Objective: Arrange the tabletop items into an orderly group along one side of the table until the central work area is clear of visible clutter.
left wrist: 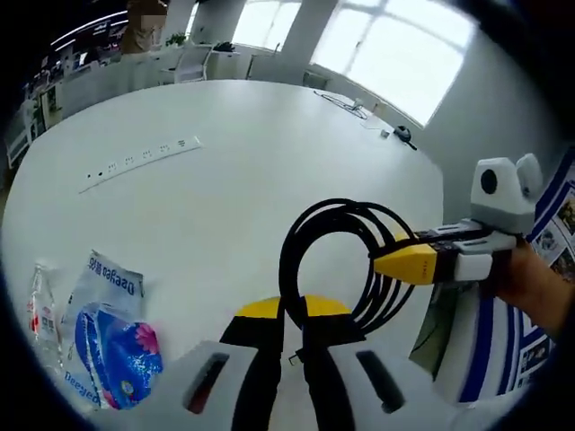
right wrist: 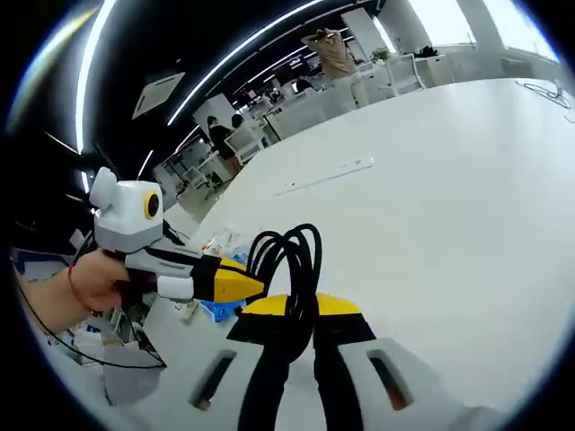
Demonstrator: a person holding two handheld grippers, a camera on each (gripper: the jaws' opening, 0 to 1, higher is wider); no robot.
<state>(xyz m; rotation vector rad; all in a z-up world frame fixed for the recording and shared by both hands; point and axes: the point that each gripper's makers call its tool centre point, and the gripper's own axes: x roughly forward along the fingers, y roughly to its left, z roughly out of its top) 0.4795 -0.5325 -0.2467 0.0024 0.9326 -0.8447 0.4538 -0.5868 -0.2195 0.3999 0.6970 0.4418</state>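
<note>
A black cable coil hangs above the white table, and both grippers hold it. In the left gripper view my left gripper is shut on the lower part of the loop. My right gripper comes in from the right with a hand behind it and is clamped on the coil's right side. In the right gripper view the cable coil rises between the yellow tips of my right gripper, while the left gripper pinches it from the left.
A white power strip lies at the table's far left. A blue printed packet and a small clear packet lie near the left edge. Thin wires and a small black object rest at the far end. A person stands far back.
</note>
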